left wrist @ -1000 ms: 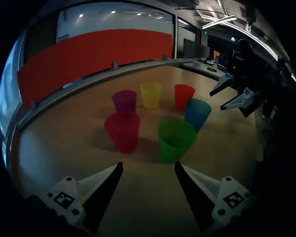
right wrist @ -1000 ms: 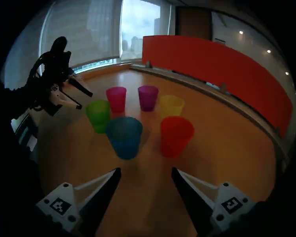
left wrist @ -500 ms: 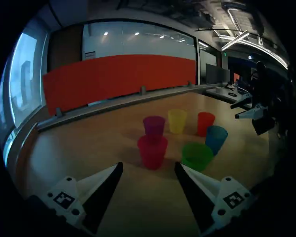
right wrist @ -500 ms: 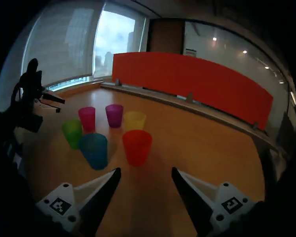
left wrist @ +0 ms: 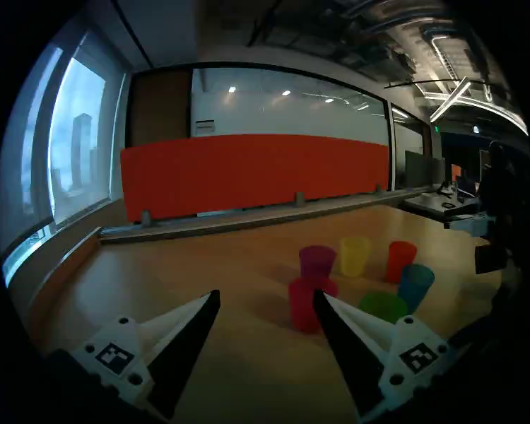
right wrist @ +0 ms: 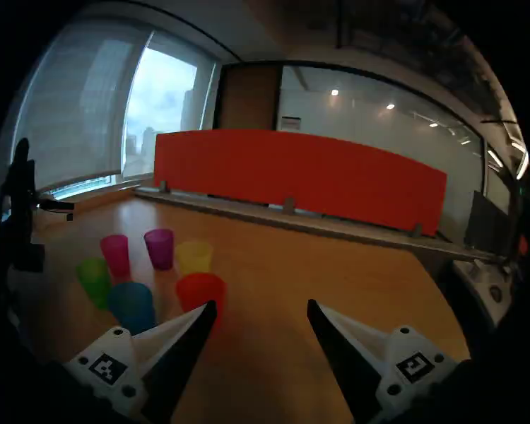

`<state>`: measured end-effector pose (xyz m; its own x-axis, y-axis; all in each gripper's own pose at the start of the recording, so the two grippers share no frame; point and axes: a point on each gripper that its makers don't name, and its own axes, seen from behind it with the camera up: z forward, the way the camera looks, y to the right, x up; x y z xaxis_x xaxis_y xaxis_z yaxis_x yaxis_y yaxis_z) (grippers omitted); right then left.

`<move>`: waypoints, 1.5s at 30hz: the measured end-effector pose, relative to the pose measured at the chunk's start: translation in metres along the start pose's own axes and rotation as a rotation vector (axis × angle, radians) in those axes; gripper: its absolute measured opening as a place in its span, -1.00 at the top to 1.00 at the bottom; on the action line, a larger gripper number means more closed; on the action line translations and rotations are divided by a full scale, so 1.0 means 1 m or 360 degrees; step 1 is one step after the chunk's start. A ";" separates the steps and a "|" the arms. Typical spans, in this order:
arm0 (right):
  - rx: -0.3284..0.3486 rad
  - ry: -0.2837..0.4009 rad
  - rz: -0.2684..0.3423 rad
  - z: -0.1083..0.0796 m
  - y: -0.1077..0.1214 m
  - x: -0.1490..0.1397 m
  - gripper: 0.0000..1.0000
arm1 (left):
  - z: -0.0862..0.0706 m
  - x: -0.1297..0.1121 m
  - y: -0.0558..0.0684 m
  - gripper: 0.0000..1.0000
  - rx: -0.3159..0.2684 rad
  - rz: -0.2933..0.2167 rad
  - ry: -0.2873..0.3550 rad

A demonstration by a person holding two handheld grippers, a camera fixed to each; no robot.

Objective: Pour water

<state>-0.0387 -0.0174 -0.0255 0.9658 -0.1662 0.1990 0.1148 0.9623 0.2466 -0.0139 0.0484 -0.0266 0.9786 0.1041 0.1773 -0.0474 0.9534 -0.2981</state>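
Observation:
Six plastic cups stand grouped on the wooden table (left wrist: 194, 268). In the left gripper view, the crimson cup (left wrist: 304, 305) is nearest, with the green cup (left wrist: 382, 305), blue cup (left wrist: 415, 284), purple cup (left wrist: 316, 261), yellow cup (left wrist: 354, 256) and red cup (left wrist: 400, 261) around it. My left gripper (left wrist: 265, 297) is open, empty, well short of them. In the right gripper view, the red cup (right wrist: 200, 291) and blue cup (right wrist: 132, 306) are nearest, left of my open, empty right gripper (right wrist: 261, 305). Beyond are the green (right wrist: 94, 280), pink (right wrist: 115, 254), purple (right wrist: 159, 247) and yellow (right wrist: 193, 256) cups.
An orange partition panel (left wrist: 258, 173) runs along the table's far edge. Windows (right wrist: 159, 120) lie beyond. The other gripper shows as a dark shape at the right edge (left wrist: 490, 251) of the left gripper view and at the left edge (right wrist: 23, 212) of the right gripper view.
Both grippers have drawn back from the cups and tilted upward. The cups now look smaller and lower in both views. Both stay open and empty.

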 end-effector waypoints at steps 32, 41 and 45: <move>-0.0437 0.0361 0.0192 -0.004 0.032 0.052 -0.98 | -0.005 0.040 -0.043 -0.95 0.0454 -0.0116 0.0340; -0.0438 0.0356 0.0269 0.004 0.029 0.054 -0.98 | -0.002 0.034 -0.046 -0.95 0.0534 -0.0114 0.0377; -0.0444 0.0334 0.0288 0.004 0.029 0.054 -0.98 | -0.004 0.029 -0.051 -0.95 0.0572 -0.0099 0.0391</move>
<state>0.0154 0.0005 -0.0035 0.9995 0.0314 0.0103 -0.0308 0.9984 -0.0477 0.0174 0.0010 -0.0103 0.9983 0.0141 -0.0570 -0.0107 0.9982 0.0592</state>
